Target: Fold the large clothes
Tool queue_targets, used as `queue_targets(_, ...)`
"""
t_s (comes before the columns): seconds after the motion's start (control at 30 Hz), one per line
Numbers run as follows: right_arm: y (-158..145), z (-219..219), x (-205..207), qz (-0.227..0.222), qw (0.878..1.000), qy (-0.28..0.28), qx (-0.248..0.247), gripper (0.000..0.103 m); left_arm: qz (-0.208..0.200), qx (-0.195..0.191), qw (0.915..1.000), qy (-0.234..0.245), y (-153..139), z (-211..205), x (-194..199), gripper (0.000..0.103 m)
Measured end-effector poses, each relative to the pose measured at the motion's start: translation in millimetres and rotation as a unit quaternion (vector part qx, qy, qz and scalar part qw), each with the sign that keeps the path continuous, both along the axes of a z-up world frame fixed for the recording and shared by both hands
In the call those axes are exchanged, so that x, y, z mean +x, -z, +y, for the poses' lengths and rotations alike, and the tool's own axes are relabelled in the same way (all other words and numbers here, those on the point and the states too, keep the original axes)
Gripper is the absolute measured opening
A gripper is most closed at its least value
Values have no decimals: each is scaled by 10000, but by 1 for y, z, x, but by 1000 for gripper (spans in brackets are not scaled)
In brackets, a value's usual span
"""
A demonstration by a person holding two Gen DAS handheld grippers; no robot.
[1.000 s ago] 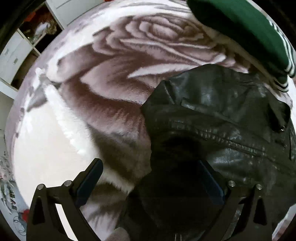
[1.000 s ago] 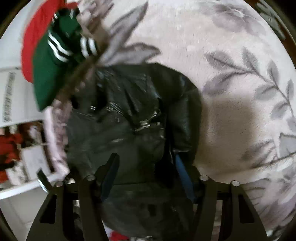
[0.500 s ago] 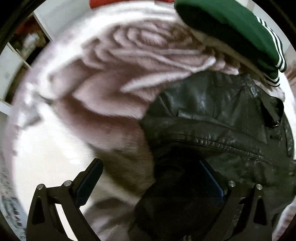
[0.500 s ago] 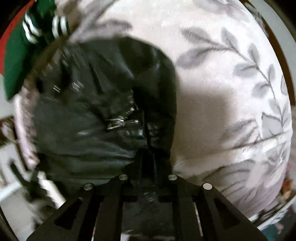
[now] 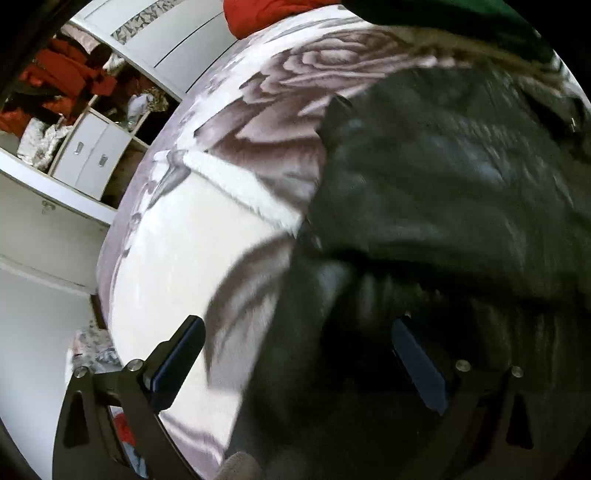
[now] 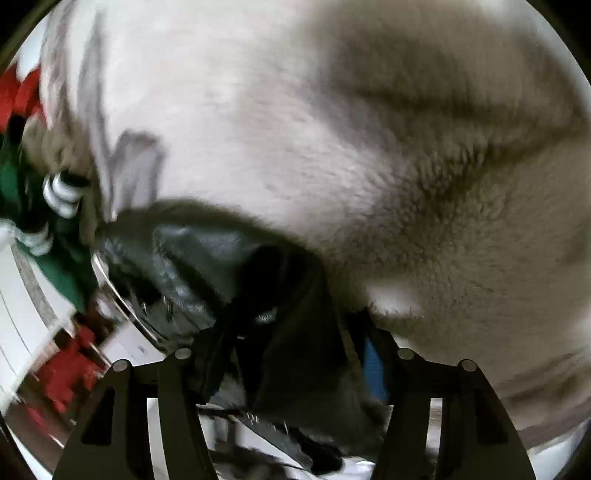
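Observation:
A black leather jacket [image 5: 443, 192] lies crumpled on a plush rose-print blanket [image 5: 184, 258]. My left gripper [image 5: 299, 362] is open, its jaws wide apart, low over the jacket's near edge; the right blue pad [image 5: 417, 365] sits over the leather, the left pad [image 5: 177, 362] over the blanket. In the right wrist view the jacket [image 6: 207, 258] hangs bunched between the jaws of my right gripper [image 6: 291, 354], which stand partly apart with leather filling the gap. The view is blurred and the grip is unclear.
A green garment with white stripes [image 6: 55, 229] and a red one [image 5: 266, 14] lie at the blanket's far edge. White cabinets and shelves with red clothes [image 5: 74, 122] stand beyond the bed's left side.
My right gripper shut on the jacket, then lifted and swung it; its jaws now stand wider. My left gripper stayed open and tilted, bringing the cabinets into view.

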State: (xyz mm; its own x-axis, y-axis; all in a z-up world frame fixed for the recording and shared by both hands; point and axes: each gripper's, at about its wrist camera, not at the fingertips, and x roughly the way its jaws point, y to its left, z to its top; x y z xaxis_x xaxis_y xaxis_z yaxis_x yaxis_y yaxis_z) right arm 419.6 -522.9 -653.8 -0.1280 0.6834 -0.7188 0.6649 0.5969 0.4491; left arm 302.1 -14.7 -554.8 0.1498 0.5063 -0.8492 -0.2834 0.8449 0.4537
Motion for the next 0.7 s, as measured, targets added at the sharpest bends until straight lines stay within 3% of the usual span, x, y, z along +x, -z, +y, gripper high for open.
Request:
queue_targets(0.03,-10,6,4,-167,9992,-335,-143,16,20,83,10000,-15,-1,-7,-6,103)
queue_targets(0.1,-43,20,10,-745,9890,-1067,-705,5,62,151,9999,-41,1,-16,-14,103)
queue_targets(0.2,-73,23,16,-1585,9519,-1852,-1857,2,188,264,9992,-224,16,-16,-22,103)
queue_targets(0.23,-63,20,17,-1523,9492,-1935,-1961,2,65,67,9995,-311,20,-12,-24,103)
queue_targets(0.3,-41,15,17,-1305,9580,-1865,-1746,3,-80,-80,9989,-446,25,-7,-25,103)
queue_targets(0.37,-41,10,16,-1352,9619,-1809,-1544,5,-153,-218,9981,-547,29,-1,-24,103)
queue_targets(0.43,-55,-4,5,-1281,9680,-1689,-1346,28,-232,-297,9974,-613,30,2,-24,103)
queue_targets(0.5,-82,-25,-17,-1450,9699,-1420,-1344,43,-341,-279,9971,-616,30,1,-27,103)
queue_targets(0.6,-103,-36,-61,-1427,9730,-1319,-1242,47,-689,-102,9948,-749,30,-4,-33,103)
queue_targets(0.7,-82,-12,-108,-1078,9786,-1634,-629,47,-655,-169,9935,-915,29,-1,-30,103)
